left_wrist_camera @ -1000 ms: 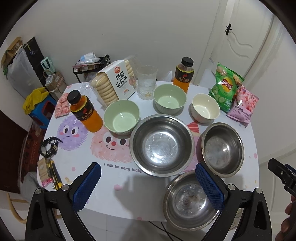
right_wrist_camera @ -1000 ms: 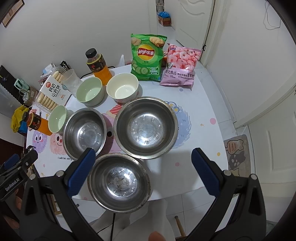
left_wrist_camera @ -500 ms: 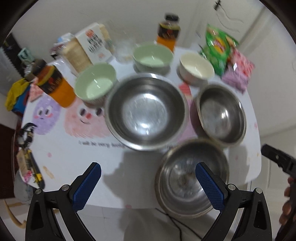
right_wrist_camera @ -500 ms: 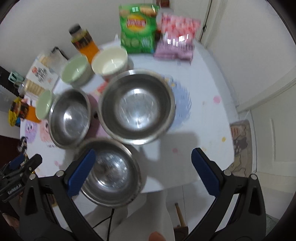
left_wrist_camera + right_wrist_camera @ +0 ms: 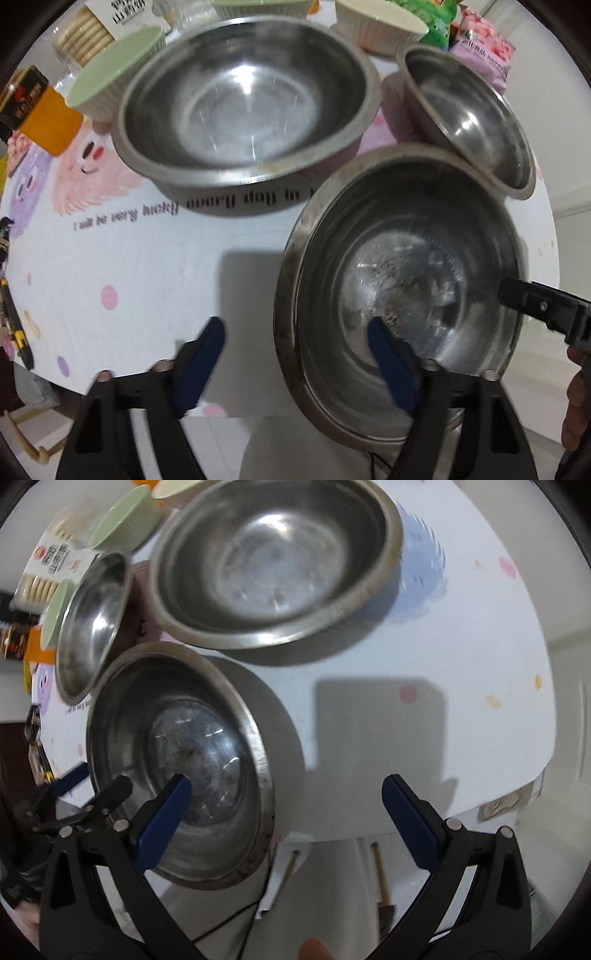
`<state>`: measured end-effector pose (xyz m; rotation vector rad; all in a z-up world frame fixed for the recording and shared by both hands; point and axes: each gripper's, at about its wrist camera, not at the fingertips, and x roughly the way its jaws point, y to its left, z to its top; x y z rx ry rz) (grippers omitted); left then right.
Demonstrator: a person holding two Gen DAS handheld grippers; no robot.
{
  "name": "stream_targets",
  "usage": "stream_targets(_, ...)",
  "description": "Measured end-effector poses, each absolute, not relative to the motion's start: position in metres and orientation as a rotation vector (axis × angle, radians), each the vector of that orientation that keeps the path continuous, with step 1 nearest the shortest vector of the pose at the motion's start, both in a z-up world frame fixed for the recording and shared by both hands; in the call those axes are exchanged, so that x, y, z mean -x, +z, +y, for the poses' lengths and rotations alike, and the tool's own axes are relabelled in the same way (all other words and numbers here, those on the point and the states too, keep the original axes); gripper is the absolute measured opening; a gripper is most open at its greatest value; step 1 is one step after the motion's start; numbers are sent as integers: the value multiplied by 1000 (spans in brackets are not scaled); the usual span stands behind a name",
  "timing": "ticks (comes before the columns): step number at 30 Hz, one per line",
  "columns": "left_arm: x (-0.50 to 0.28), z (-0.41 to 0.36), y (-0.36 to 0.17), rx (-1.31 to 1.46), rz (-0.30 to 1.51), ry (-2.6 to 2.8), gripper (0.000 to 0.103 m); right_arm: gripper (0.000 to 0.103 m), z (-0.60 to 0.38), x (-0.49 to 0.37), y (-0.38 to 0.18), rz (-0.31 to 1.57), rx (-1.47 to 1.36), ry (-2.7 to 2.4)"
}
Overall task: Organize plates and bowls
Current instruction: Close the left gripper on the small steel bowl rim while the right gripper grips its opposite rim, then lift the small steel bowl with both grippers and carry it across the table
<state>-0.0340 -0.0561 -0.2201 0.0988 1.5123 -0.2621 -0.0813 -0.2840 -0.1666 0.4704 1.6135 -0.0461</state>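
Counting on the table [image 5: 155, 266]: three steel bowls — near [image 5: 406, 295], large [image 5: 243, 103], small [image 5: 476, 118]. Three ceramic bowls at the far edge: two green [image 5: 114, 70] [image 5: 258, 5], one cream [image 5: 380, 22]. Seeing one orange bottle [image 5: 40, 110], one biscuit box [image 5: 99, 22], two snack bags [image 5: 439, 22] [image 5: 484, 48], far right.

steel bowls [image 5: 402, 295]: you see dull silver-grey, the nearest speckled dark inside
tablecloth [image 5: 155, 266]: your cloth is white with pink and purple dots, fuzzy pink and purple cartoon faces, dark lettering
ribbed bowls [image 5: 114, 70]: you have pale green ones and a cream one [image 5: 380, 22]
bottle [image 5: 40, 110]: orange, black label
pads [image 5: 162, 819]: yours are blue on black frames
snack bag [image 5: 480, 48]: pink
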Motion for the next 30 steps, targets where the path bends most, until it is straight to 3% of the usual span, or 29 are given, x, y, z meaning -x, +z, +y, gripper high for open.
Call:
stream_targets(2,35,-55,-225,-90,1521,-260,50,75,-285,82,-174,1619,-479,-50)
stream_targets(3,35,-55,-227,-87,1526,-256,38,61,-284,82,-179,1639,-473,-49)
stream_targets(4,35,-55,-228,-81,1526,-250,34,44,-283,82,-185,1665,-470,-35)
stream_targets(6,36,-53,-227,-49,1519,-239,31,29,-281,81,-185,1662,-503,16)
stream_targets(7,37,-53,-226,-35,1515,-243,23,22,-278,80,-183,1654,-486,29)
stream_targets(9,40,-54,-222,-51,1510,-257,20,13,-268,77,-177,1646,-431,54)
stream_targets(18,46,-31,-182,-37,1435,-267,19,12,-264,55,-148,1618,-412,115)
stream_targets(30,49,79,-124,119,1300,-90,20,12,-176,26,-99,1511,-319,349)
